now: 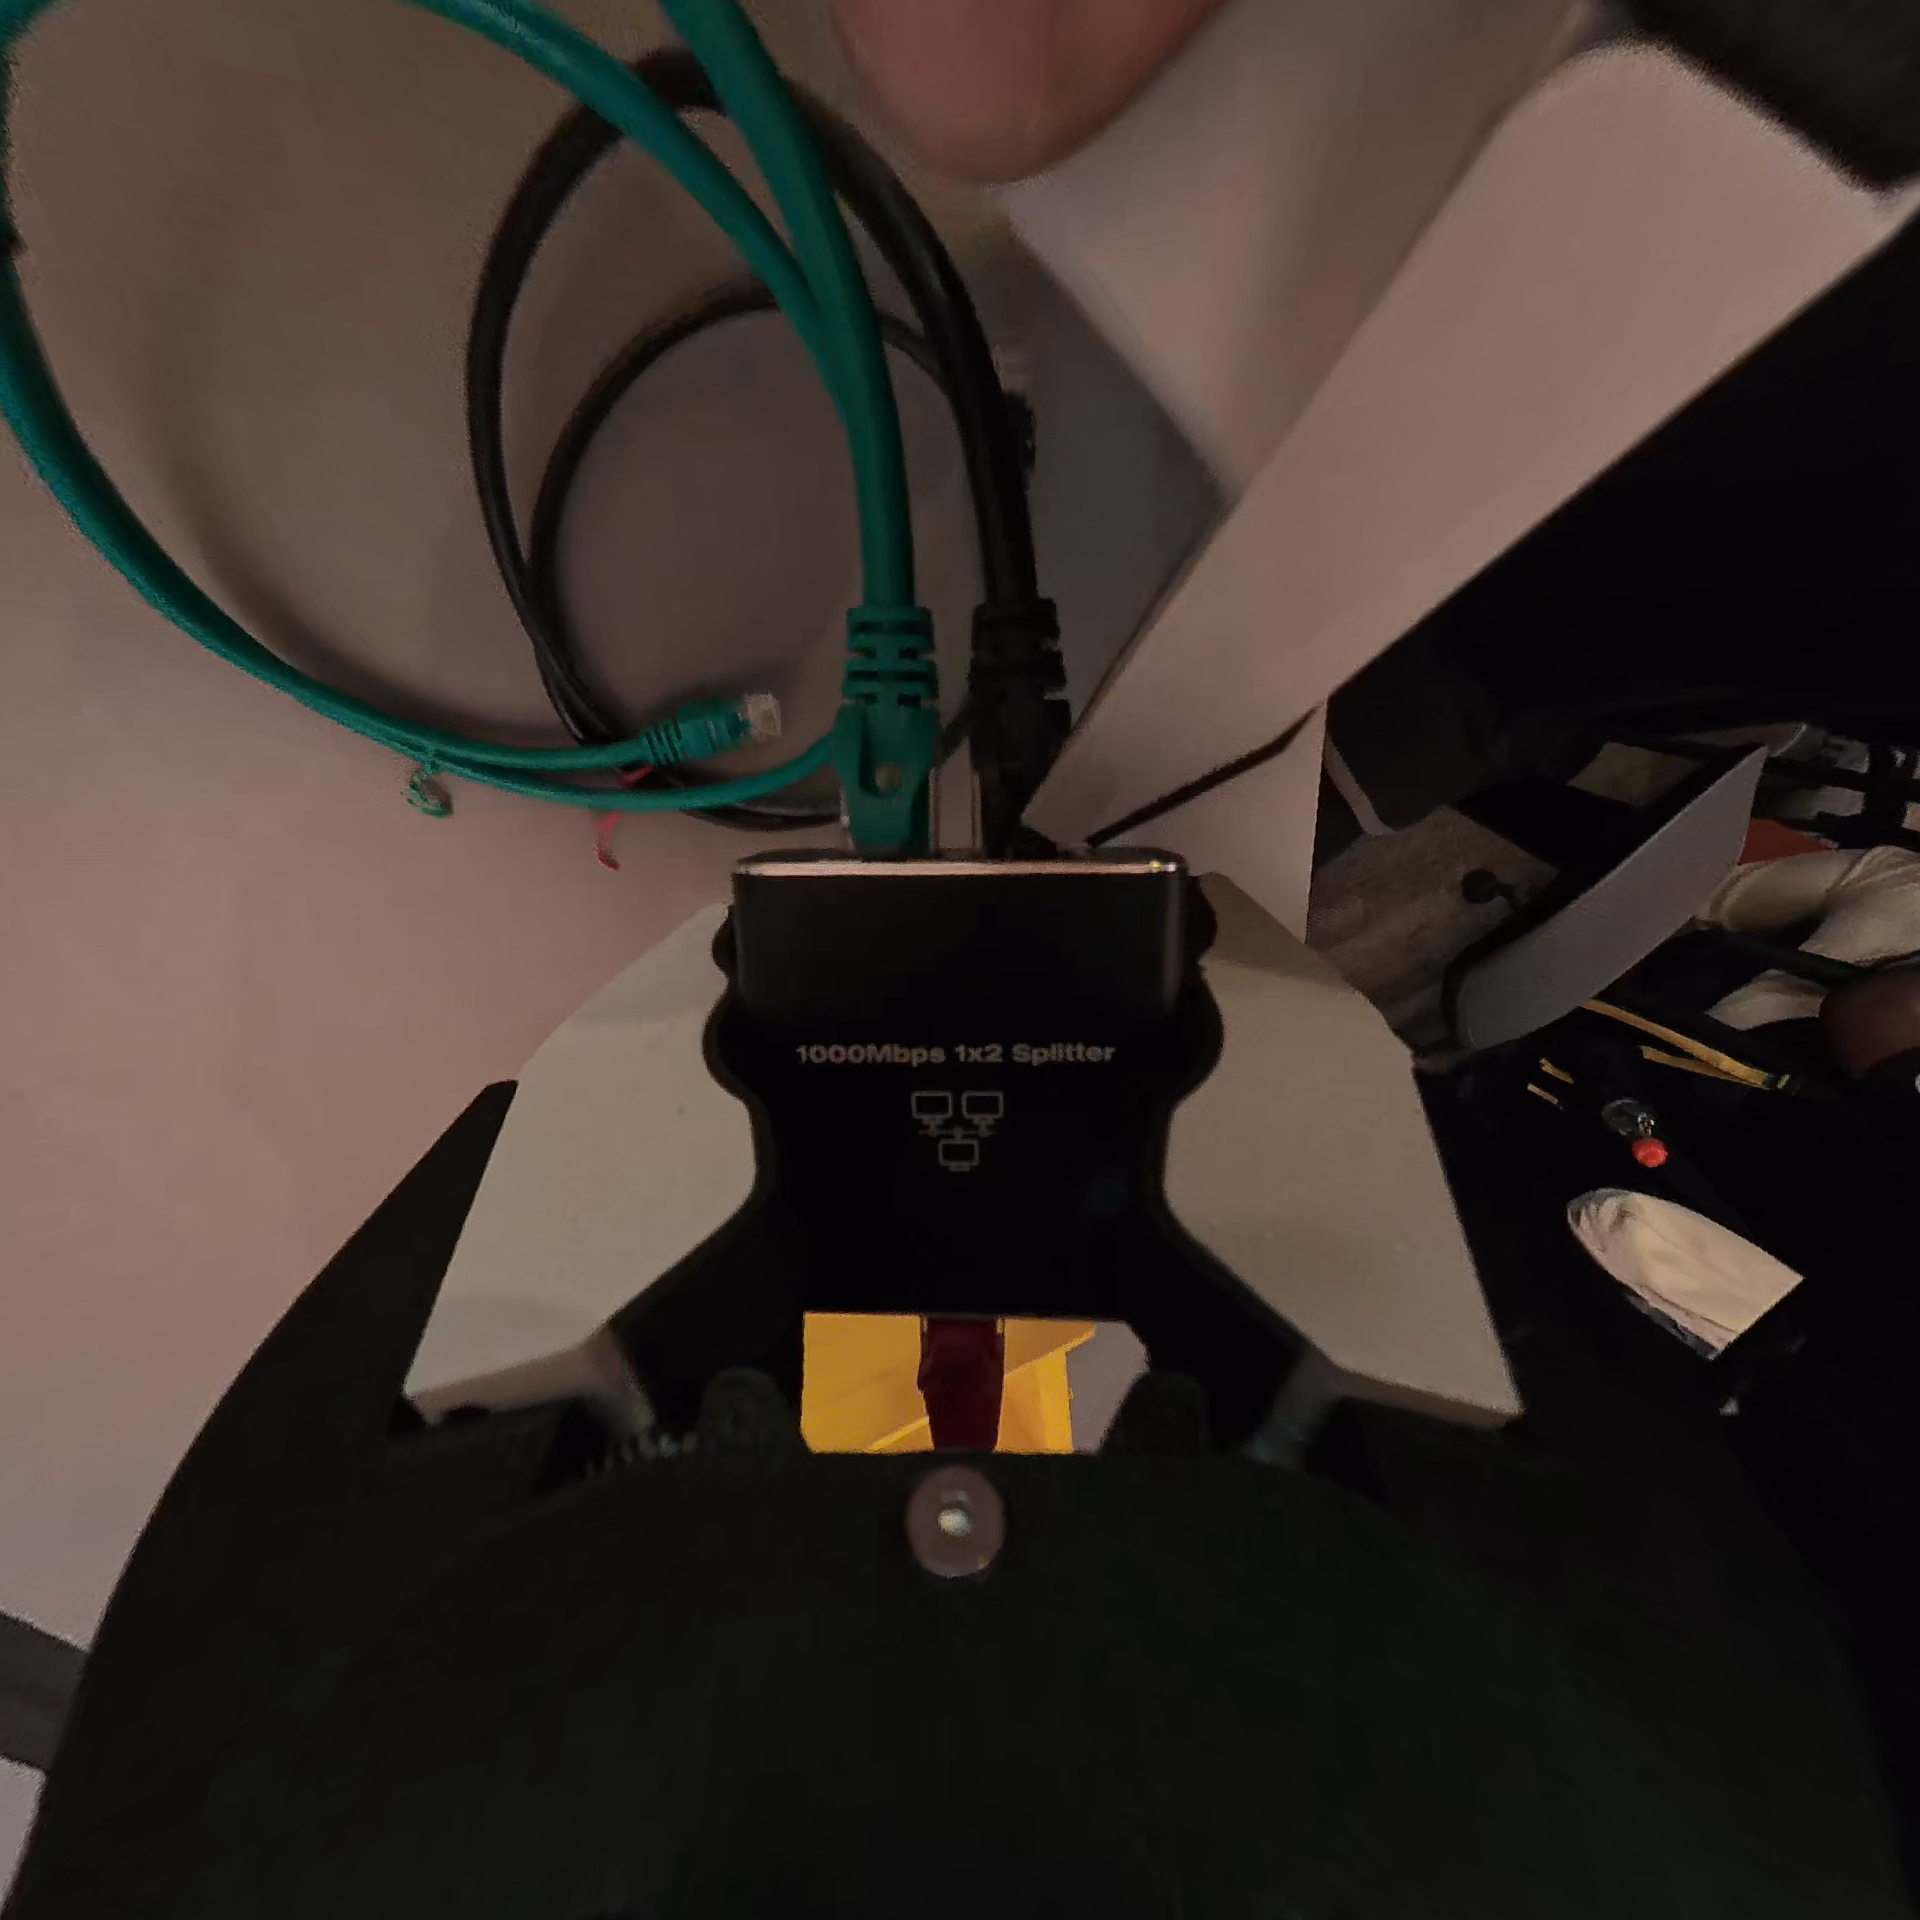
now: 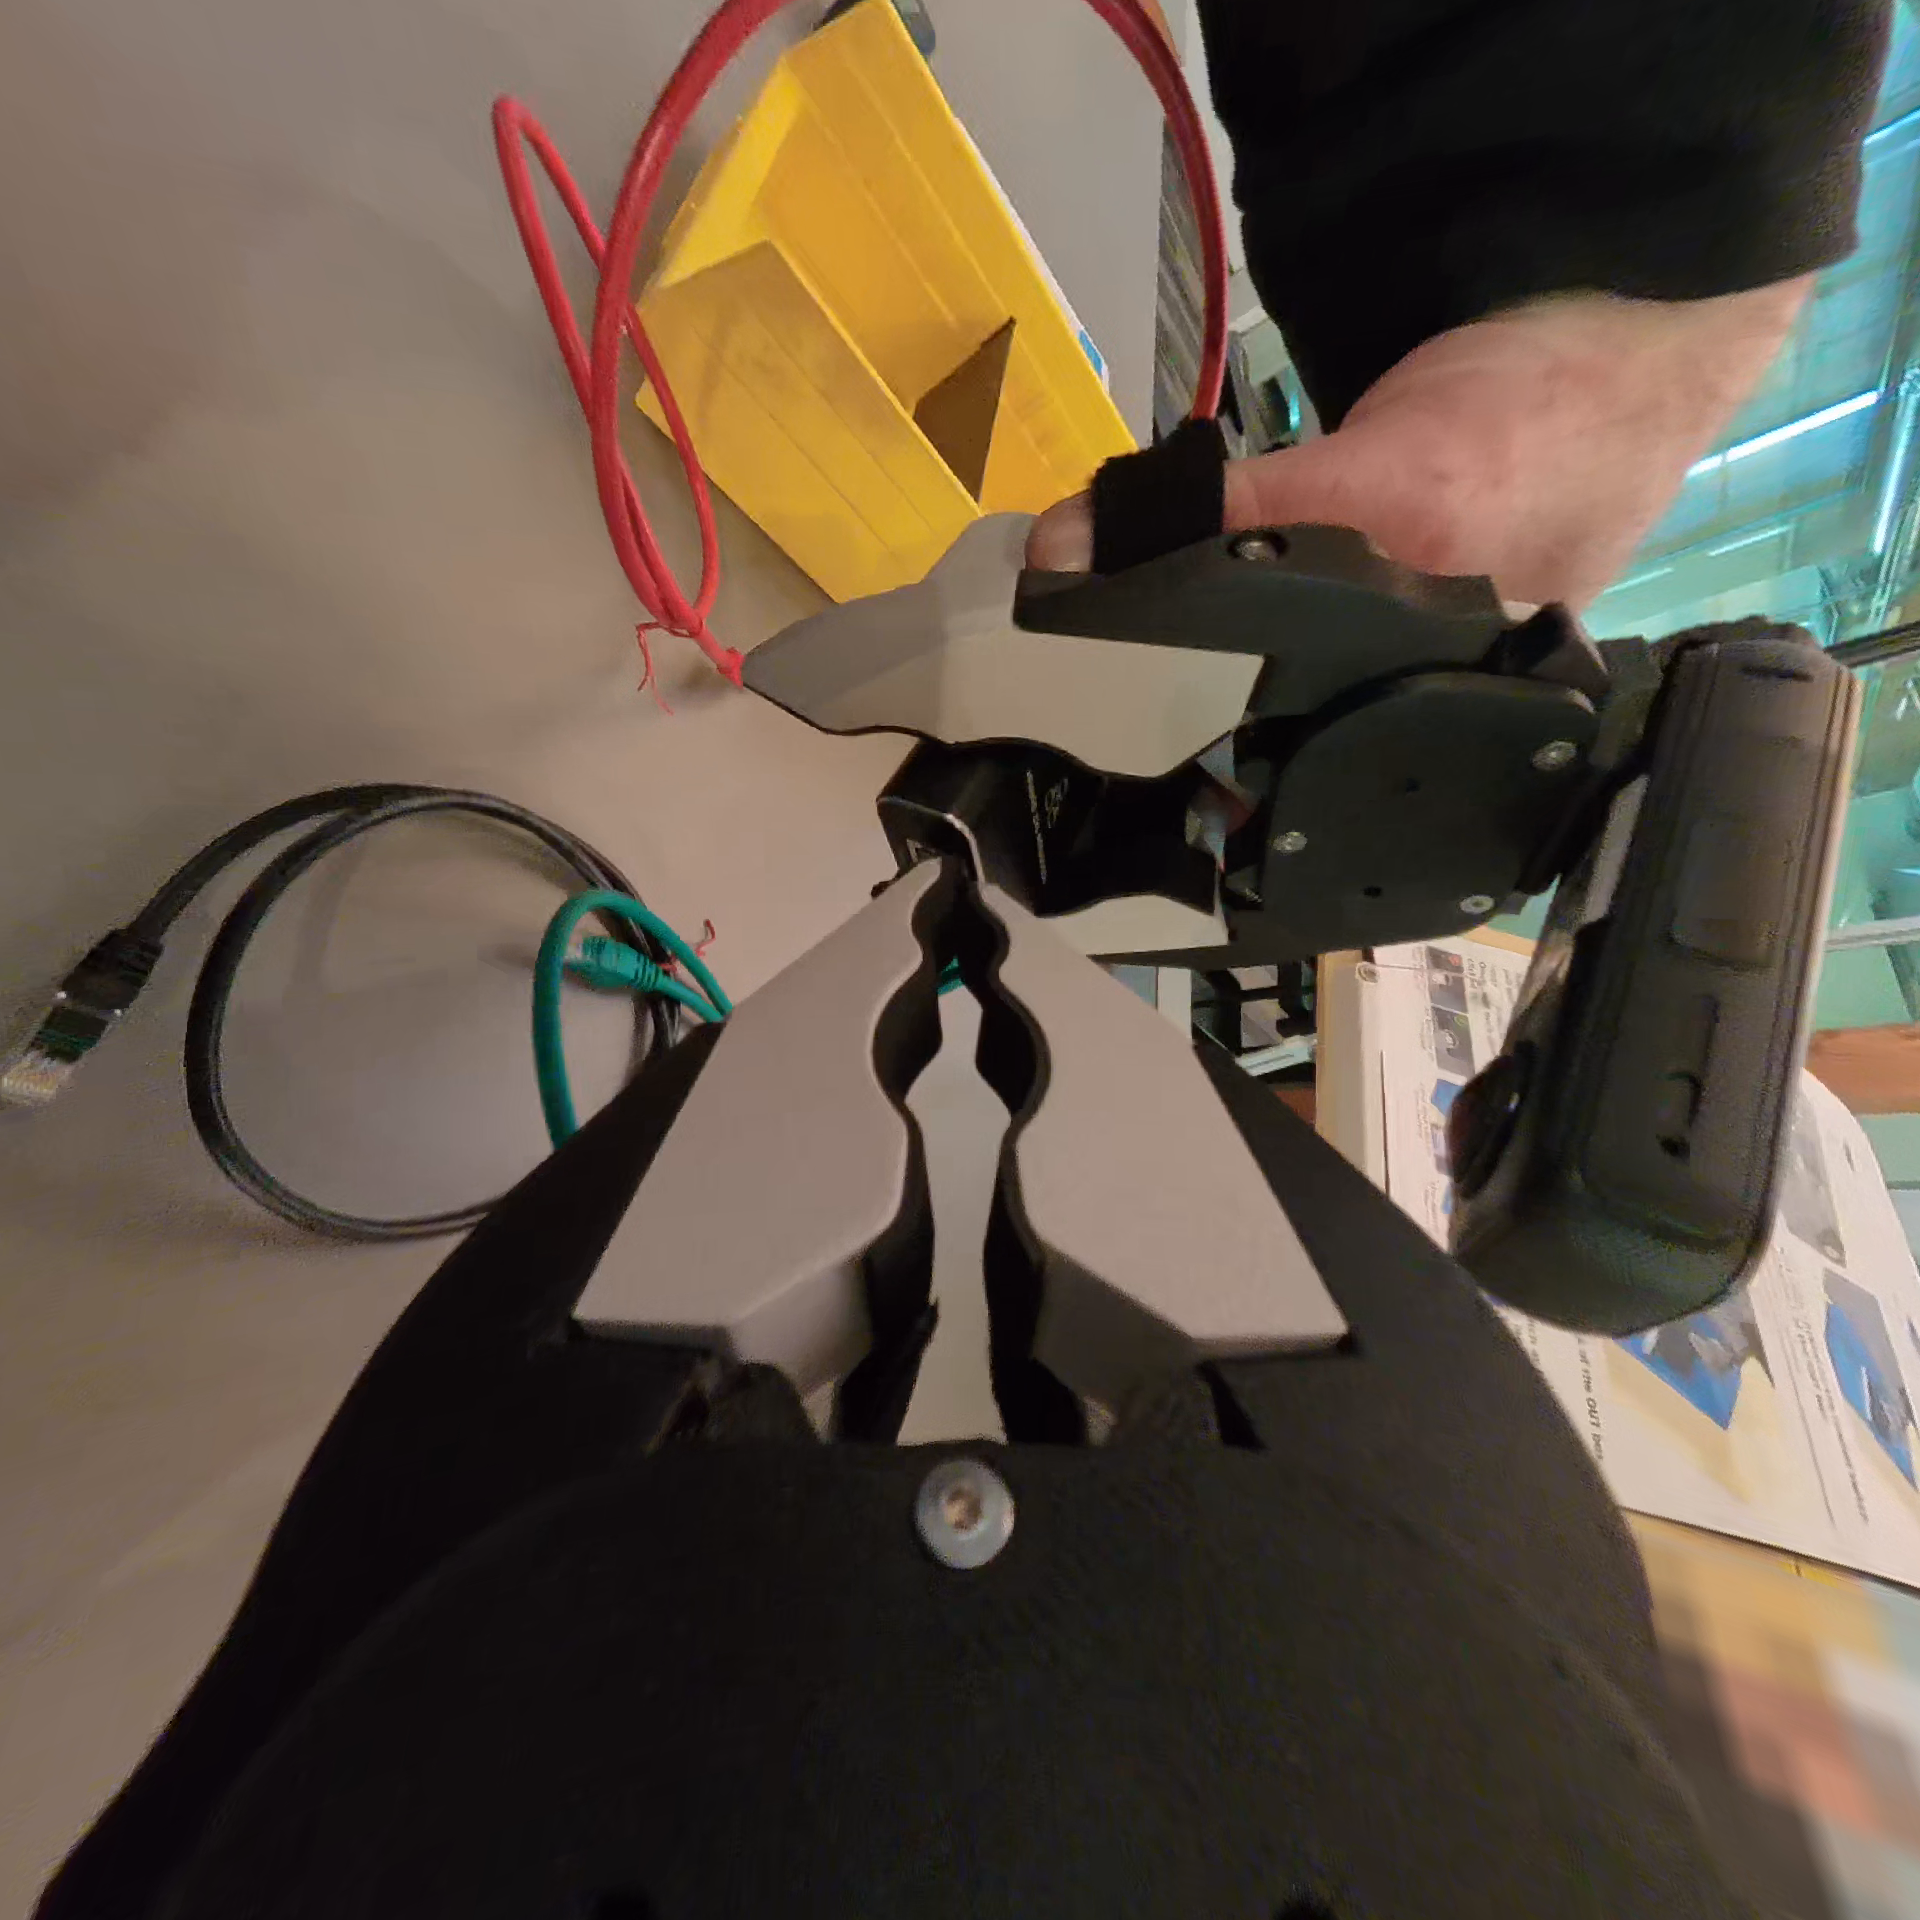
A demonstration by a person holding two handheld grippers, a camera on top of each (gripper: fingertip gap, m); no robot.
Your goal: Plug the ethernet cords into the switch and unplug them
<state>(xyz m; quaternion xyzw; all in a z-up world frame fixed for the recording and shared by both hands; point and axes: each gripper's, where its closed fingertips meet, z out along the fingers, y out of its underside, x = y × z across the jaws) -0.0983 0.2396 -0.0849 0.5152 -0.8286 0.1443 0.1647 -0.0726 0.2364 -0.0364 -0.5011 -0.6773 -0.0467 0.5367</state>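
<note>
My left gripper (image 1: 961, 904) is shut on the black switch (image 1: 956, 1039), held off the table. A green cord's plug (image 1: 883, 717) and a black cord's plug (image 1: 1013, 686) sit in its front ports. A red plug (image 1: 956, 1382) sits in its rear. My right gripper (image 2: 951, 883) is closed at the port face, apparently on the black plug. It shows from the right in the left wrist view (image 1: 1060, 821). The right wrist view shows the left gripper (image 2: 914, 800) on the switch (image 2: 1039, 821), the red cord (image 2: 623, 312), and the loose black plug (image 2: 62, 1029) and green plug (image 2: 613, 961).
A yellow bin (image 2: 852, 343) lies on the grey table (image 2: 260, 520) behind the switch. The black cord (image 2: 208, 1018) and green cord (image 2: 551, 1018) coil on the table to the left. Printed sheets (image 2: 1766, 1299) lie at the right. A person's hand (image 2: 1507, 447) holds the left gripper. Spacing between my two grippers at the tips: around 5 cm.
</note>
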